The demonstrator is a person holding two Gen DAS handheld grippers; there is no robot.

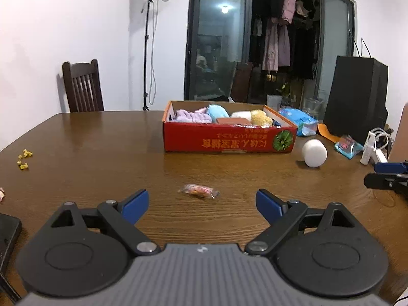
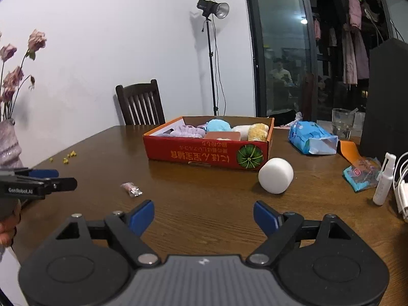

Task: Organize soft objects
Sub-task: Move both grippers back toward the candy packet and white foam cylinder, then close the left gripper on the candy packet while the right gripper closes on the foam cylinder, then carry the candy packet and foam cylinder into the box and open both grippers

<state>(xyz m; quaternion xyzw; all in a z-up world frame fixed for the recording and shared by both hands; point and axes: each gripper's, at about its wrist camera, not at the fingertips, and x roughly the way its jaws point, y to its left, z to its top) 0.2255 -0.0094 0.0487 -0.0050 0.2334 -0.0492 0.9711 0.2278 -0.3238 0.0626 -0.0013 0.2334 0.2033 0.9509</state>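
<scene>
Your left gripper (image 1: 202,205) hovers low over the brown table (image 1: 102,153) with its jaws spread wide and nothing between them; your right gripper (image 2: 204,216) is the same, wide apart and empty. Just ahead of the left one lies a small wrapped candy (image 1: 199,191), alone on bare wood. Farther on and to the right, a white foam cylinder (image 2: 276,175) lies on its side, near the front right corner of the red cardboard box (image 2: 204,154) but not touching it. The box is open-topped and holds the soft things side by side: a lilac cloth (image 2: 187,130), a light blue piece (image 2: 218,125), a white roll (image 2: 242,129), a yellow fluffy piece (image 2: 258,132) and a reddish-brown block (image 2: 222,135) at the front wall. You have open tabletop between the grippers and the box. The right side is crowded: a blue packet (image 2: 311,139), a glass (image 2: 343,123), a white spray bottle (image 2: 383,179). Yellow crumbs (image 1: 24,159) dot the left edge.
</scene>
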